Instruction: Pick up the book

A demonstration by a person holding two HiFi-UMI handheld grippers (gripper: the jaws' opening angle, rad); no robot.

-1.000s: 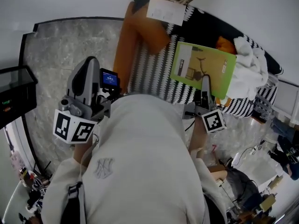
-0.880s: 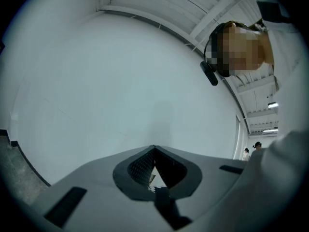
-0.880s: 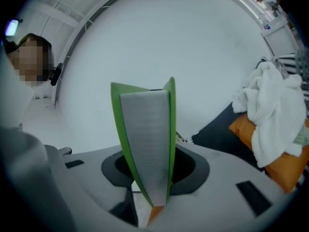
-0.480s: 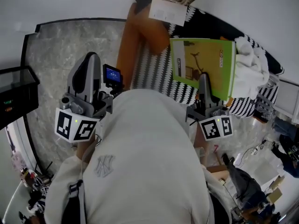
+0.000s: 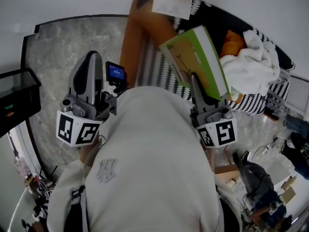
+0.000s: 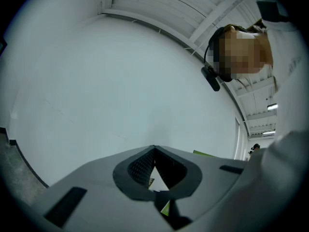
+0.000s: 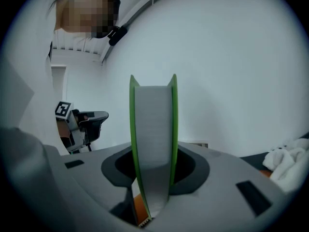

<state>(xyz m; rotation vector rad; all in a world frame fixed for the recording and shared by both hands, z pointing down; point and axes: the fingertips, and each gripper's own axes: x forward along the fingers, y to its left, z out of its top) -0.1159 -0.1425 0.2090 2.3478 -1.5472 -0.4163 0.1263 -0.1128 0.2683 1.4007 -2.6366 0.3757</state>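
The green book [image 5: 195,59] hangs tilted on edge above the striped blanket, with my right gripper [image 5: 195,85] shut on its near edge. In the right gripper view the book [image 7: 152,139] stands edge-on between the jaws, grey pages framed by green covers, and the right gripper [image 7: 152,178] clamps it on both sides. My left gripper [image 5: 89,74] is held out at the left over the marble floor, away from the book. In its own view the left gripper [image 6: 154,151] points at a bare white wall, jaws meeting at the tips with nothing held.
A black-and-white striped blanket [image 5: 154,66] covers a sofa with an orange cushion [image 5: 137,37]. A white cloth [image 5: 251,64] lies right of the book. Another open booklet [image 5: 174,1] rests at the top. A black box [image 5: 14,100] sits far left; clutter fills the lower right.
The right gripper has lifted the green book off the blanket and rolled it from lying flat to standing on edge, shifting left. The left gripper has stayed put.
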